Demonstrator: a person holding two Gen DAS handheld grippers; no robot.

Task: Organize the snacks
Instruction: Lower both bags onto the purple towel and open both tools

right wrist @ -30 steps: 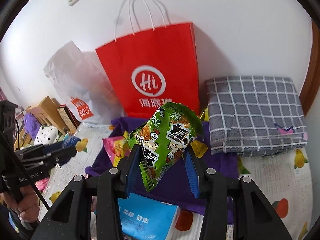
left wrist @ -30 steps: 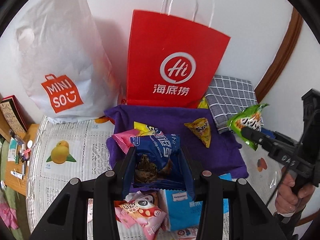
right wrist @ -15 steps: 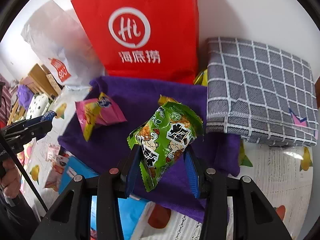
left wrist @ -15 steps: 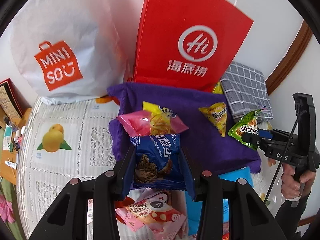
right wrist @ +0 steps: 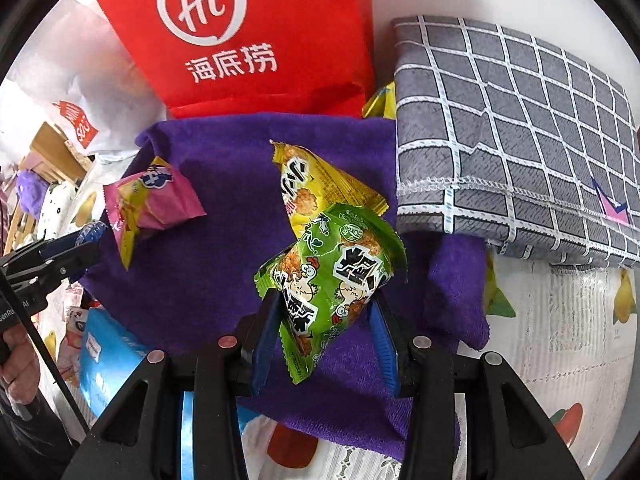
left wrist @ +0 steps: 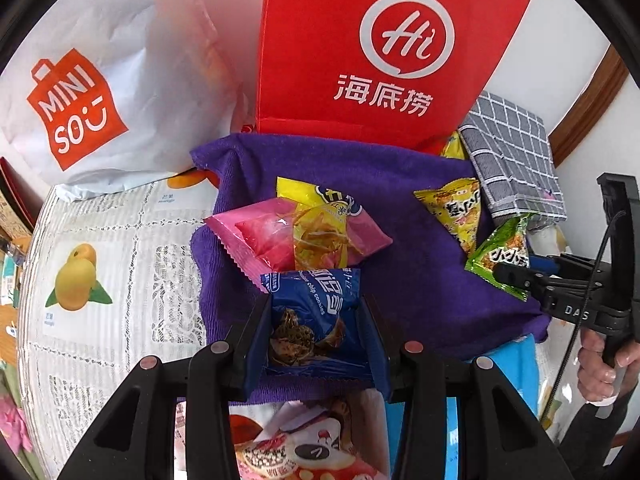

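My left gripper (left wrist: 314,320) is shut on a blue cookie packet (left wrist: 314,308), held low over the near edge of a purple towel (left wrist: 408,248). Just beyond it on the towel lies a pink and yellow snack packet (left wrist: 296,236). A yellow packet (left wrist: 454,208) lies further right. In the right wrist view my right gripper (right wrist: 326,312) is shut on a green snack packet (right wrist: 332,276), hanging over the purple towel (right wrist: 224,272) close in front of the yellow packet (right wrist: 316,184). The pink packet (right wrist: 150,200) lies to the left there.
A red paper bag (left wrist: 372,48) and a white Miniso bag (left wrist: 100,80) stand against the wall behind the towel. A folded grey checked cloth (right wrist: 516,120) lies at the right. More packets (left wrist: 304,448) and a light blue pack (right wrist: 104,348) lie near the front on the fruit-print tablecloth (left wrist: 100,280).
Both grippers have come down toward the purple towel with their packets still held. The bags and towel now look larger and closer in both views.
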